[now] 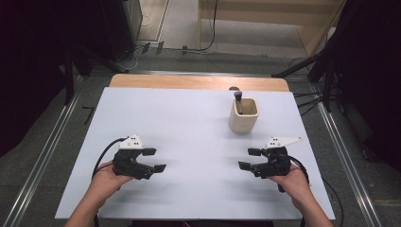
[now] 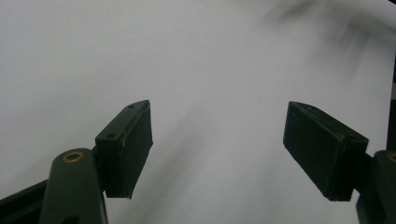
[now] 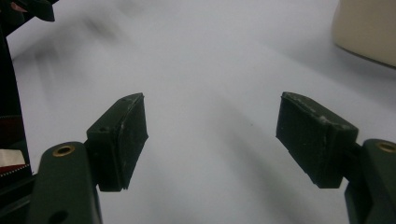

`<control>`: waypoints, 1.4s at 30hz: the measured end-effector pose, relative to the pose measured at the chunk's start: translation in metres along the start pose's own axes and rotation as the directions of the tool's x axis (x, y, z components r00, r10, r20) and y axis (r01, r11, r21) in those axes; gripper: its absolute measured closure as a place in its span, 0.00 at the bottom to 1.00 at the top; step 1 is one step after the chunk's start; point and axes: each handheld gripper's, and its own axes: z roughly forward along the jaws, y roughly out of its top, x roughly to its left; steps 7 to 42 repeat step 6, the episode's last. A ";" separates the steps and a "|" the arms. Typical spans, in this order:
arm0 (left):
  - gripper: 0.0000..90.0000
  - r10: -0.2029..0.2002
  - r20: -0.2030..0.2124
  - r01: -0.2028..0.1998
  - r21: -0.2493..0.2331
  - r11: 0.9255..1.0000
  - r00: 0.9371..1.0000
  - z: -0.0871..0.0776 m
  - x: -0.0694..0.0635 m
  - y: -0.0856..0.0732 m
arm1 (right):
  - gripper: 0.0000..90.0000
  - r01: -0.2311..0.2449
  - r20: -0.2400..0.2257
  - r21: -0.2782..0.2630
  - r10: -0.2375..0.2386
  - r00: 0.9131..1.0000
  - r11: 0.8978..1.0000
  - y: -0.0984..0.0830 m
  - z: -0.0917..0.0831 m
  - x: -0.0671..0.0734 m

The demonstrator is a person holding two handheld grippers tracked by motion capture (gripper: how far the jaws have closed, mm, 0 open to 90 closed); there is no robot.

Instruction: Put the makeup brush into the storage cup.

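Two claws sit nearest us, one in each hand, low over the white bench (image 1: 189, 123). The left claw (image 1: 157, 160) has its jaws spread wide with nothing between them; in the left gripper view its pads (image 2: 133, 144) frame only bare white surface. The right claw (image 1: 248, 159) is likewise wide open and holds nothing; in the right gripper view its pads (image 3: 126, 135) also frame bare bench. The two claws point inward, toward each other, well apart.

Beyond the right claw, farther up the bench and slightly toward its outer side, stands one cream cup (image 1: 244, 115), upright; its lower wall (image 3: 366, 32) edges into the right gripper view. One dark-handled brush (image 1: 238, 101) stands inside that cup, leaning on the rim, its head poking above.

We judge the work as either not begun or already finished: the brush rests in the cup and neither claw touches either thing. If the brush is to come out or the cup is to move, all of that is left.

Count: two claws, one cup, one brush, one bench.
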 end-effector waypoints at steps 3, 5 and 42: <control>0.27 0.002 0.000 -0.002 0.004 1.000 1.000 0.000 0.000 0.000 | 0.29 0.001 0.000 0.002 -0.001 1.000 1.000 0.000 0.000 0.000; 0.27 0.002 0.003 -0.002 0.006 1.000 1.000 0.000 0.000 0.000 | 0.29 0.004 -0.001 0.003 -0.004 1.000 1.000 0.000 0.000 0.000; 0.27 0.002 0.002 -0.002 0.006 1.000 1.000 0.001 0.000 0.000 | 0.29 0.003 -0.001 0.004 -0.003 1.000 1.000 0.000 0.000 0.000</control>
